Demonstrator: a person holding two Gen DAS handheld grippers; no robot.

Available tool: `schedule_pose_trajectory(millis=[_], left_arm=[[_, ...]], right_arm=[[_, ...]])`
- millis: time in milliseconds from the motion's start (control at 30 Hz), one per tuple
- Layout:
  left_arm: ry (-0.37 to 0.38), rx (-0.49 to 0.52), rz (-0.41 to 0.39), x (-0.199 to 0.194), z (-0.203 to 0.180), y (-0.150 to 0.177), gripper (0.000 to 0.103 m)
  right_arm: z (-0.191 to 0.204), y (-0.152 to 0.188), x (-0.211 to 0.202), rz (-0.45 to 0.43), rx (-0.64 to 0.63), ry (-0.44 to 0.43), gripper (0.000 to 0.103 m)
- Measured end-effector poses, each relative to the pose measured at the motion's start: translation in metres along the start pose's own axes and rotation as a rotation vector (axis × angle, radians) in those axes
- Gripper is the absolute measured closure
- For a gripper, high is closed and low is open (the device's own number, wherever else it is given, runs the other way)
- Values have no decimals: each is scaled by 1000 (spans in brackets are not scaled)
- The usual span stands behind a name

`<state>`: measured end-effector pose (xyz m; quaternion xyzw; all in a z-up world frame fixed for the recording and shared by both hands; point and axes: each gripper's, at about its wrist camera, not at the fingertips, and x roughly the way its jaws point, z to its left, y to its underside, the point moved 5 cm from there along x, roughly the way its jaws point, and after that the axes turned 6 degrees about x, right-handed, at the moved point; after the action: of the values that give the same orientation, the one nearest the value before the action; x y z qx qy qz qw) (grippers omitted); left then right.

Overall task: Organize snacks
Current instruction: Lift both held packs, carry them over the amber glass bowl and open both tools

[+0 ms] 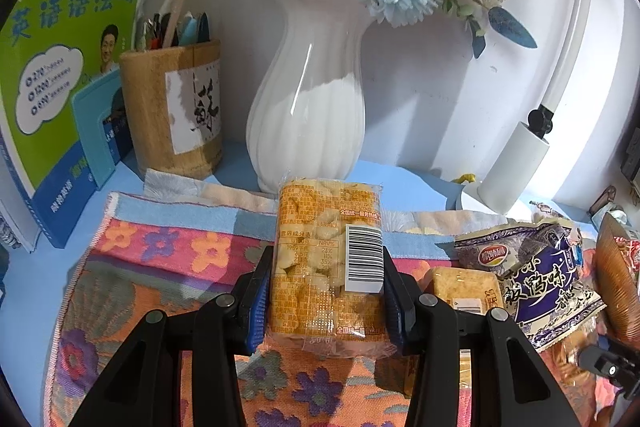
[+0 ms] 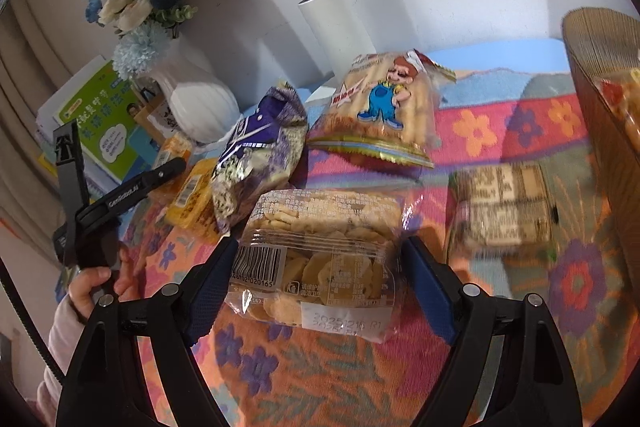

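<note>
Showing both grippers at work over a flowered cloth [image 1: 168,255] spread on the counter, each with a snack pack between its fingers.

Left gripper [image 1: 325,297]: its fingers are narrowed onto an orange-printed cracker pack [image 1: 326,259], the blue pads pressing both long sides. The pack's long axis runs straight ahead along the fingers, toward the white vase [image 1: 308,95] at the counter's back edge; its far end projects well past the fingertips.

Right gripper [image 2: 320,285]: its fingers stand wide about a clear biscuit pack [image 2: 320,255]. The left pad meets the barcode end; on the right, the wrapper's loose edge reaches the pad, though whether the pad truly presses cannot be told. This pack lies crosswise, its long axis spanning from finger to finger.

Remaining snacks: a purple bag [image 2: 256,155], a cartoon-printed stick-biscuit bag [image 2: 380,111] and a blurred pale pack [image 2: 504,203] lie ahead on the cloth; the pale pack is just right of the right gripper. A brown ribbed basket [image 2: 604,131], already holding a snack, stands at the cloth's right edge, nearer the right hand than the left, and is judged the likely destination. The left pack would have to cross over the loose snacks to reach it.
</note>
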<state>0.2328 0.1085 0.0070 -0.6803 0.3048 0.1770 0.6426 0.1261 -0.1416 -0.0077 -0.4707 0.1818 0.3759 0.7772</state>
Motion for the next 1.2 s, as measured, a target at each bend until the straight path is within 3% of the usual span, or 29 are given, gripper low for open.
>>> schedule_pose_trajectory(millis=[100,333,433,567,800,900,1000,1100,1200], left_arm=[[-8,4,-11,-6,-1,1,58],[-11,-2,-21,-40,-8,19,58],[-23,-3,-18,-62,-17,32,58],[-51,9,-22,-94,-29,41,58],[-90,59,-64,-147,-59,7,58],[-96,93,-82,-162,-86,-18,58],[-49,76,-89,-166,-113,-41,58],[35,92,-110,-164,-151,-57,58],[70,145,-111,-155,-196,-64,58]], right_arm=[[-2,11,-9,12,36,-32,22],[-22,38,-39,61,244,-260,27],[-22,47,-52,68,249,-271,28],[-18,52,-69,71,298,-383,29],[11,28,-119,-19,219,-462,30],[23,2,-149,-90,148,-453,30],[23,-26,-179,-164,96,-437,30],[8,-48,-205,-227,59,-309,30],[-14,-58,-224,-287,28,-156,30]])
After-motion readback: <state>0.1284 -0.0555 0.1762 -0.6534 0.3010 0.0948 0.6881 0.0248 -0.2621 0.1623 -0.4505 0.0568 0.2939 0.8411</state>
